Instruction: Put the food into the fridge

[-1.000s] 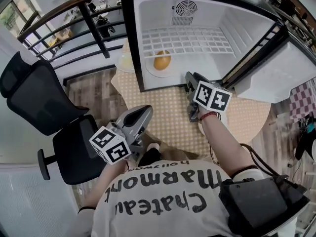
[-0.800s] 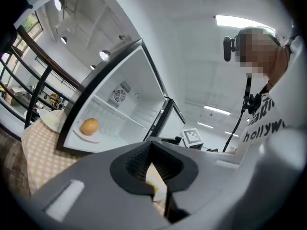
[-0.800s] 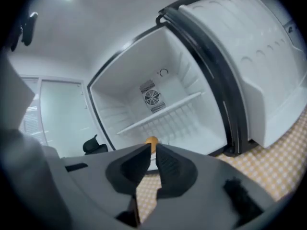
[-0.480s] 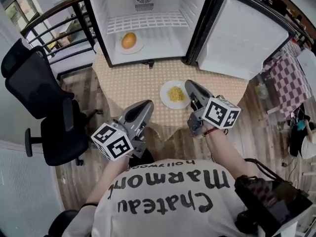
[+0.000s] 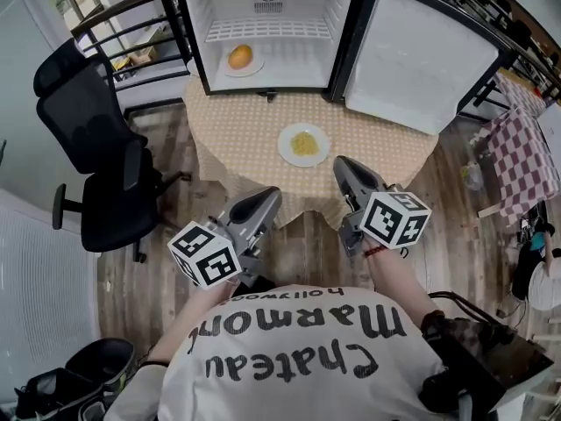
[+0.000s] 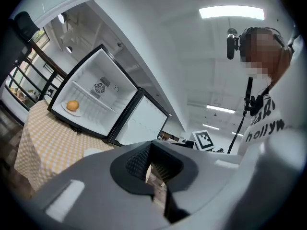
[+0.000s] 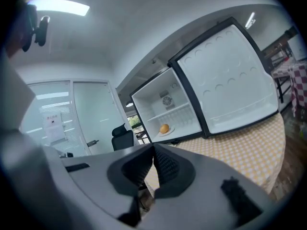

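Back went the person from the table (image 5: 237,139), and with that the right gripper (image 5: 342,165), just beside the plate half a second before, had drawn clear of it, its jaws snapped together after standing wide a second earlier. So where was the food? A white plate of yellow food (image 5: 304,144) sat out on the yellow checked cloth, near the middle of the table, in front of the open fridge (image 5: 298,53) and not inside it. Inside, on the fridge floor at the left, a round orange food item (image 5: 240,56) rested on its own small white plate (image 5: 257,65), below the wire shelf (image 5: 267,28). The fridge door (image 5: 421,55) hung wide open to the right.

On to the grippers. The right gripper pointed up towards the plate, its tip over the near edge of the cloth, jaws pressed together with nothing between them. The left gripper (image 5: 268,196) was held lower and to the left, short of the table's near edge over the wooden floor (image 5: 175,182); its own view showed the ribbed pads meeting and gripping nothing. Both were empty.

Off to the left stood a black office chair (image 5: 92,125).
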Demonstrator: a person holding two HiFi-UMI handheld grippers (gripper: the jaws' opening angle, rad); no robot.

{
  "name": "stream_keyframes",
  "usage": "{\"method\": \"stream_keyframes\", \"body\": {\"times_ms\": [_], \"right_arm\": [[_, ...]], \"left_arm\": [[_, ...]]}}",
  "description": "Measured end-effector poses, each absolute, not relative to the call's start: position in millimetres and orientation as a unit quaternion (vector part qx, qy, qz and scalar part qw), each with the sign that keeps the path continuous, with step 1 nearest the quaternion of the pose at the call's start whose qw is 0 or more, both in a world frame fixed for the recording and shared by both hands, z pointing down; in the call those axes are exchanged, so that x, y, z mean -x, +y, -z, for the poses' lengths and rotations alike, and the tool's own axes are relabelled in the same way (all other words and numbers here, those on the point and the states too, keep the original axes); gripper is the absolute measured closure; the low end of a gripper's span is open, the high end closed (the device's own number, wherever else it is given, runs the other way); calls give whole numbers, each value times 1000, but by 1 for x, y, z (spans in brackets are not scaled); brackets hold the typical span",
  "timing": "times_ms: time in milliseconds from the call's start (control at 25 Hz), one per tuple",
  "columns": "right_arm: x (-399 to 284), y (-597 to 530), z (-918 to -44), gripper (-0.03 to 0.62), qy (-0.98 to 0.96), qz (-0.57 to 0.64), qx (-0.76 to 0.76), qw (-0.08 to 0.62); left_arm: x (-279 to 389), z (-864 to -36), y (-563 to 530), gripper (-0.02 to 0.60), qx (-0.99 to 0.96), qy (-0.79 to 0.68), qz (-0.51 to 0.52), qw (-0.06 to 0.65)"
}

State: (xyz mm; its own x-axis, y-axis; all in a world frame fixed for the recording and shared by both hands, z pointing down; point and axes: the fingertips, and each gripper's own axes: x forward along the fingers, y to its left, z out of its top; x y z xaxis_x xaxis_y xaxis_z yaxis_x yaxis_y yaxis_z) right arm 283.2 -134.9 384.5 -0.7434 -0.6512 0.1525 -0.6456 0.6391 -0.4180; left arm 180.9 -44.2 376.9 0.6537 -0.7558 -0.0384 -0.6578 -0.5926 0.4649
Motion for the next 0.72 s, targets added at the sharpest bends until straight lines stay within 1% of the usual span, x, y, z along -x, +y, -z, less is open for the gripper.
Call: {"method": "stream_keyframes", "body": {"times_ms": [120, 240, 720], "right_arm": [[-281, -118, -377, 577, 917, 184, 353, -19], [-282, -107, -375, 577, 923, 161, 347, -29], [-279, -87, -386, 579, 925, 179, 333, -43]], "left_arm": [[-185, -373, -31, 578, -882, -408, 112, 209], [-190, -374, -22, 578, -880, -411, 109, 209], [-185, -367, -3, 578, -877, -424, 116, 192]]}}
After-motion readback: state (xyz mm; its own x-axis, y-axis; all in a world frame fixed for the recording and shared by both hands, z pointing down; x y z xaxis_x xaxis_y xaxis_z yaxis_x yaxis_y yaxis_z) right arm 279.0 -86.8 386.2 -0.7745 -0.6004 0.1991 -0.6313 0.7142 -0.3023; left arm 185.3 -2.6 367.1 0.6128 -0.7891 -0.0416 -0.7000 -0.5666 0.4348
